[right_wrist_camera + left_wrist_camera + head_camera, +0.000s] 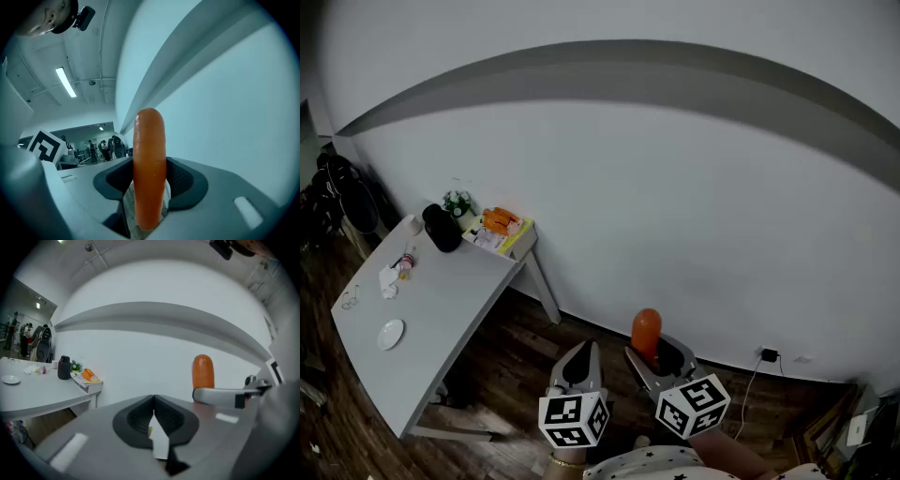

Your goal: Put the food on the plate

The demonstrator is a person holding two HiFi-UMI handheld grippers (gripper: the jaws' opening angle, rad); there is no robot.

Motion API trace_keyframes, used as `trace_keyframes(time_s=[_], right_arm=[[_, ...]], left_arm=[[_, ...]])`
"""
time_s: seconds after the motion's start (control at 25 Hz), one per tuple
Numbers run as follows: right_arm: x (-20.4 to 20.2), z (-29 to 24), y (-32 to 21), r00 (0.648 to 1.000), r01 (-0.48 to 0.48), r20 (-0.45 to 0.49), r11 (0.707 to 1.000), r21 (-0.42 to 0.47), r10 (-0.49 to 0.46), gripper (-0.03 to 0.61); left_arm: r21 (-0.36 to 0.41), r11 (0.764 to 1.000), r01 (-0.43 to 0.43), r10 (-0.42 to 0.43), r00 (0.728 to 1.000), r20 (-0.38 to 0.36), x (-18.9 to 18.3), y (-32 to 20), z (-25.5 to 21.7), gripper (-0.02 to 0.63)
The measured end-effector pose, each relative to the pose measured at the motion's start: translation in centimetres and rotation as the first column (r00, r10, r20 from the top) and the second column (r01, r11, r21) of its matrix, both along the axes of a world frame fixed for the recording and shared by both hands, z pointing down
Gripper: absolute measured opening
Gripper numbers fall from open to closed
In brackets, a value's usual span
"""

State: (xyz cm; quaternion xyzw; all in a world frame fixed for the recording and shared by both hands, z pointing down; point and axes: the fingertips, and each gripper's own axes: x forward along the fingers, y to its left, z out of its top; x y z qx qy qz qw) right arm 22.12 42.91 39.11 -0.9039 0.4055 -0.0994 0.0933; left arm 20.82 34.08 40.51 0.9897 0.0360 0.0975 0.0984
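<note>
Smooth orange sausage (646,333) upright in my right gripper (149,174), held in the air well to the right of the long white table (441,309).

My right jaws clamp the sausage's lower half. It looks light, soft and slick, so I judge a gentle mid-body squeeze is best, since a hard one could dent it or make it slip. My left gripper (153,401) has its jaws together on nothing. Wooden floor (516,347) separates me from the table. At the table's far end stand a black jar (442,228) and a tray of orange packets (499,225). The small round white plate (390,334) lies nearer its near end, well apart from them.
</note>
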Motion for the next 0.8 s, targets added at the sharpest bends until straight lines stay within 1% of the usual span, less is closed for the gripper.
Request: trace_keyframes(time_s=[0.2, 0.36, 0.6, 0.8], right_arm=[[-1.3, 0.4, 0.5, 0.999, 0.035, 0.016, 0.999, -0.004, -0.035, 0.212], [-1.8, 0.7, -0.3, 0.996, 0.091, 0.016, 0.996, -0.010, -0.091, 0.212], [-3.0, 1.1, -4.2, 0.977, 0.211, 0.036, 0.977, -0.007, -0.211, 0.212], [-4.0, 1.4, -9.5, 0.952, 0.303, 0.041, 0.953, -0.016, -0.302, 0.212]], left_arm=[[0.011, 1.000, 0.019, -0.019, 1.000, 0.009, -1.5, 0.8, 0.1, 0.008], [0.025, 0.997, 0.075, -0.076, 0.997, 0.015, -2.5, 0.1, 0.6, 0.008], [0.015, 0.982, 0.186, -0.186, 0.981, 0.053, -4.6, -3.8, 1.4, 0.008], [0.011, 0.964, 0.267, -0.267, 0.963, 0.047, -5.7, -8.7, 1.6, 0.008]])
